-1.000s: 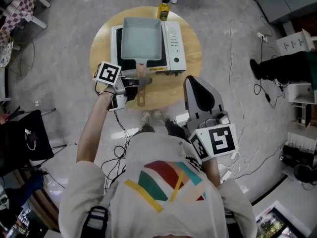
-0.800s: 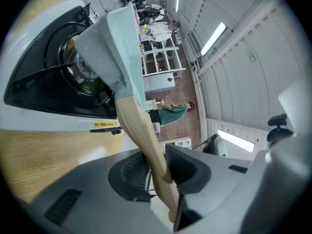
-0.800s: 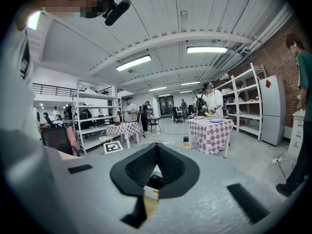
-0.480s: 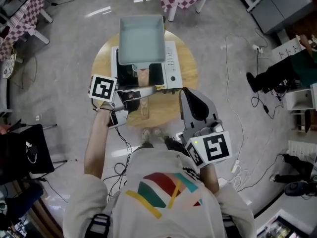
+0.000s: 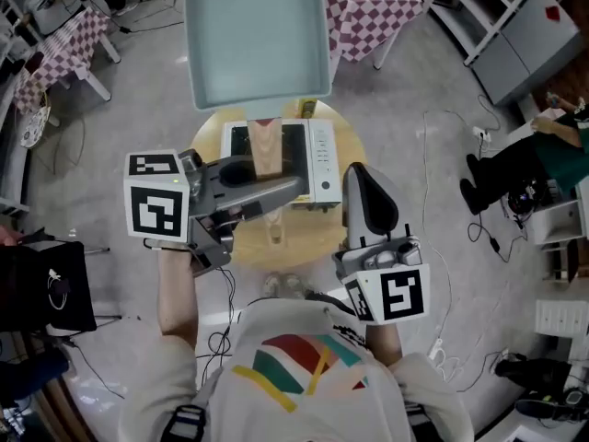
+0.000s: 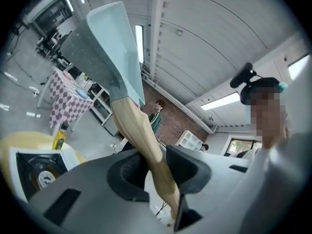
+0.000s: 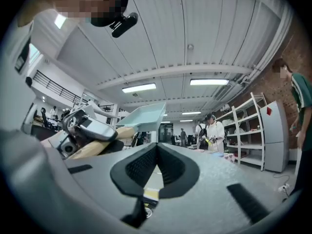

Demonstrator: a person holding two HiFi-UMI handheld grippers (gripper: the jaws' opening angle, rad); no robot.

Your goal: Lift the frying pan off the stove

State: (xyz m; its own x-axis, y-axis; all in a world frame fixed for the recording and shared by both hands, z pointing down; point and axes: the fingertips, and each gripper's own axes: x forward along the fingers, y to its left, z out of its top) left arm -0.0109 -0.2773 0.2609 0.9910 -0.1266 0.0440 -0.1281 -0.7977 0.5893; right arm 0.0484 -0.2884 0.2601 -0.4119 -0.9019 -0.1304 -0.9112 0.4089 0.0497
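Item: frying pan (image 5: 258,40), pale blue-green, square; raised at 12 o'clock in the head view, clear of the stove (image 5: 317,159), which sits on the round table (image 5: 322,233). left gripper (image 5: 262,194): jaws pinching the pan's wooden handle (image 5: 267,150). right gripper (image 5: 368,191): jaws pressed together, empty, at 4 o'clock from the stove.

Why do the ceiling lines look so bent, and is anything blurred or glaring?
Left gripper view: a wide lens bows the ceiling ribs and darkens the corners; the pale turquoise square frying pan looms large; a mosaic patch hides a face. Right gripper view: same bowing, bright ceiling light strips glaring mildly. Head view: sharp, evenly lit, far less bending.
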